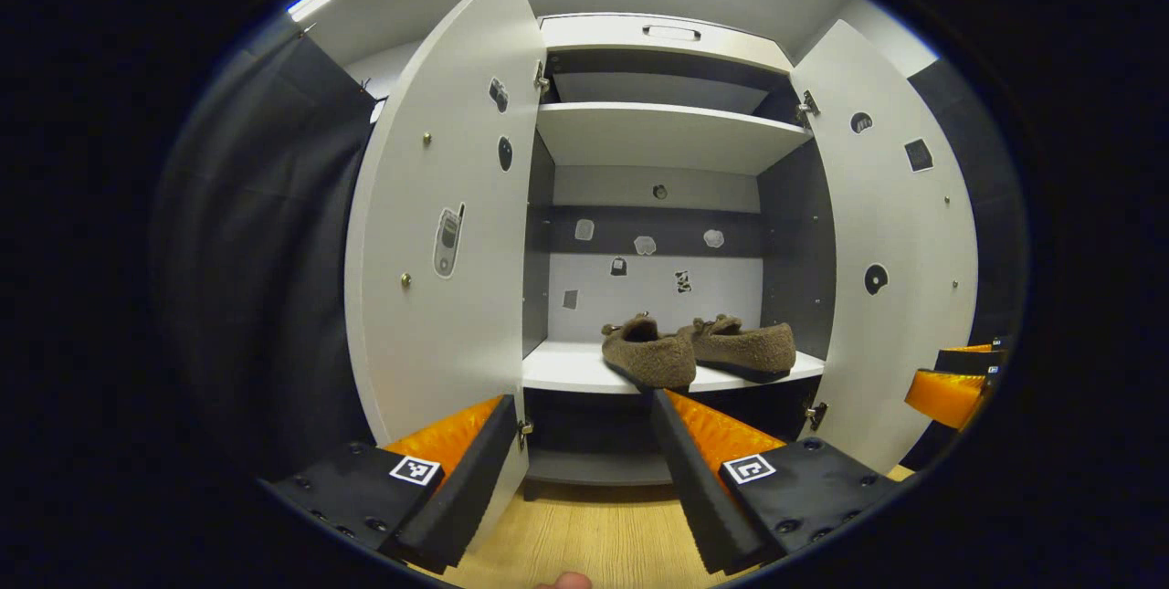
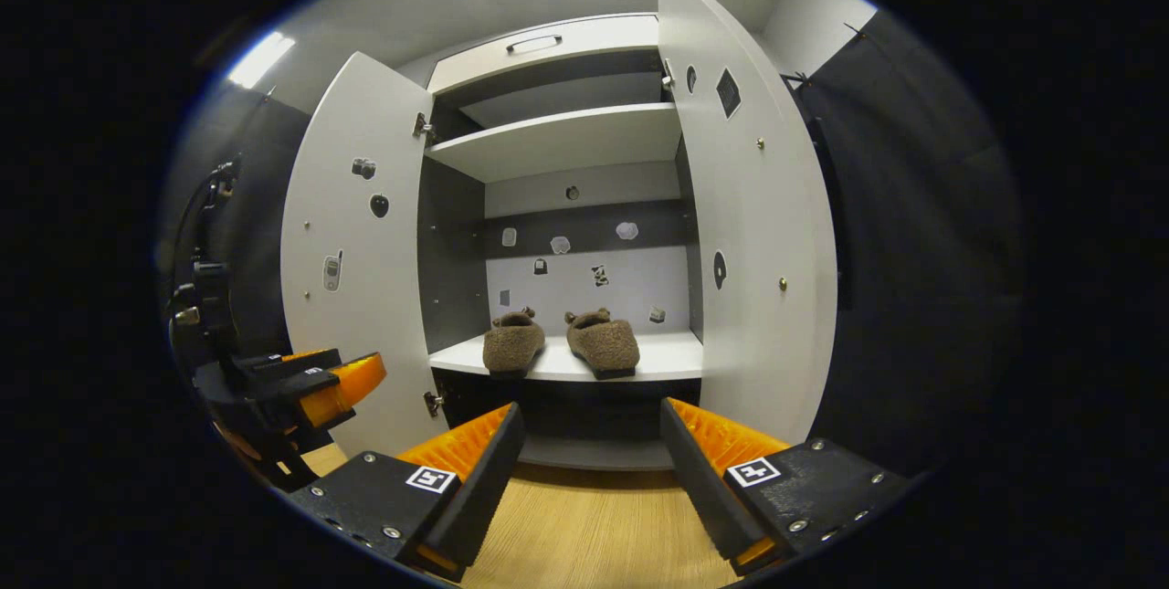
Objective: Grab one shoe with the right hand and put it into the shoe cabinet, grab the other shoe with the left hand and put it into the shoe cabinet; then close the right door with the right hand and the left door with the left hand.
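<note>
Two fuzzy brown shoes sit side by side on the cabinet's lower shelf [image 1: 566, 370]: one shoe [image 1: 647, 353] nearer the shelf's front edge, the other shoe [image 1: 744, 347] to its right. In the right gripper view they appear as one shoe [image 2: 513, 342] and the second shoe [image 2: 603, 342] on the shelf [image 2: 667, 356]. Both white doors stand wide open: left door [image 1: 447, 224], right door [image 1: 890, 242]; left door [image 2: 352, 242], right door [image 2: 749, 205]. My left gripper [image 1: 584, 452] is open and holds nothing, in front of the cabinet. My right gripper [image 2: 589, 457] is open with nothing between its fingers.
An upper shelf [image 1: 667, 134] and a drawer front with a handle [image 1: 671, 32] lie above. Light wooden floor [image 1: 584, 534] runs in front of the cabinet. The other gripper [image 1: 954, 383] shows at the far right, and the other gripper [image 2: 301, 388] at the left. Black cloth walls flank both doors.
</note>
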### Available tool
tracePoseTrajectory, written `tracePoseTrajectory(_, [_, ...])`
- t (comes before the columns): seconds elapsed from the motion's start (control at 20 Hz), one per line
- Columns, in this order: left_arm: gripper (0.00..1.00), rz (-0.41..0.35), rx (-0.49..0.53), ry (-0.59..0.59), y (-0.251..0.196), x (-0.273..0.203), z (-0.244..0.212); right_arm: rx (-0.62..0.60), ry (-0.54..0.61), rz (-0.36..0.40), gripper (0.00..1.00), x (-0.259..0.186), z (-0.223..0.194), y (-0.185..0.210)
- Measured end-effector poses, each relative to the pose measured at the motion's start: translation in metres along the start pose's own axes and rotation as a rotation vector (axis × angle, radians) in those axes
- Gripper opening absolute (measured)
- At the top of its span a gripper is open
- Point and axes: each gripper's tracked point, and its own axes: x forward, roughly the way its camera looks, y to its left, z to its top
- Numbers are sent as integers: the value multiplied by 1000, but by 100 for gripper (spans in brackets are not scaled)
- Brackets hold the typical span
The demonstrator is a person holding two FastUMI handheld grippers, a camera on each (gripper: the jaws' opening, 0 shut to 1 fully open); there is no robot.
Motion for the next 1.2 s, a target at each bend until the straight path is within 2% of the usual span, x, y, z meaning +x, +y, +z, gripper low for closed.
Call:
tracePoseTrajectory(0.15, [96,7,-18,1,-2,-11,-13,-34,-13,-37,92,-13,6,-21])
tracePoseTrajectory(0.35, [96,-11,-34,-15,-8,-22,-15,-45,-54,-146,93,-32,32,-68])
tracePoseTrajectory(0.65, [97,2,-24,-18,-3,-26,-12,-109,-154,-339,92,-48,97,-158])
tracePoseTrajectory(0.85, [96,10,-32,3,2,-28,-18,-122,-231,-426,92,-38,138,-199])
tracePoseTrajectory(1.05, [96,6,-48,24,6,-29,-22,-175,-261,-461,92,-26,164,-222])
tracePoseTrajectory(1.2, [97,24,-40,13,15,-28,-19,-164,-252,-447,92,-15,169,-226])
